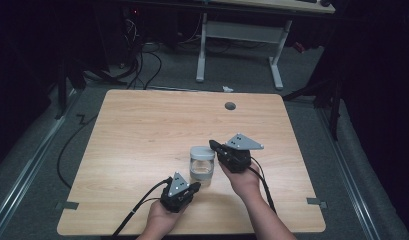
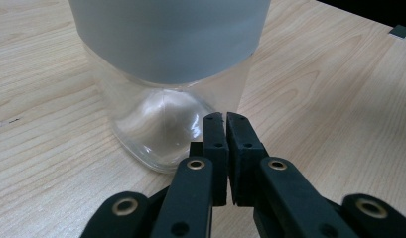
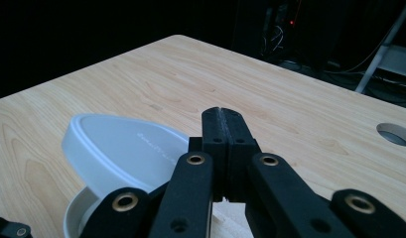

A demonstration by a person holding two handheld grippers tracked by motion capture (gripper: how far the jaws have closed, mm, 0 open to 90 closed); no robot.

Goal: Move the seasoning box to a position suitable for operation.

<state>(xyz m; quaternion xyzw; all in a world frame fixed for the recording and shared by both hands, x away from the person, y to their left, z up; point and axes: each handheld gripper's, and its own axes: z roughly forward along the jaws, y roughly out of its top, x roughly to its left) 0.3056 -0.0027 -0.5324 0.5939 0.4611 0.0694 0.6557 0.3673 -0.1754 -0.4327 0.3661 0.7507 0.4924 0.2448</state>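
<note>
Jaws of both grippers nrly shut, empty, beside clear squarish glass jar (image 1: pixel 202 169) w/ lifted grey lid (image 3: pixel 123 151).

A wooden table (image 1: pixel 142 145) with a grommet hole (image 1: pixel 230 106); white desk legs (image 1: pixel 202 50) beyond.

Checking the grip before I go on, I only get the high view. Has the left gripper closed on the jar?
Observer: No. The left gripper view shows the left gripper shut but for a sliver, with nothing between the jaws. Its tips are low down by the clear base of the jar.
Operator: And the right one?
Observer: The right gripper is shut and empty. It sits higher, at about the level of the lid and beside it.
</note>
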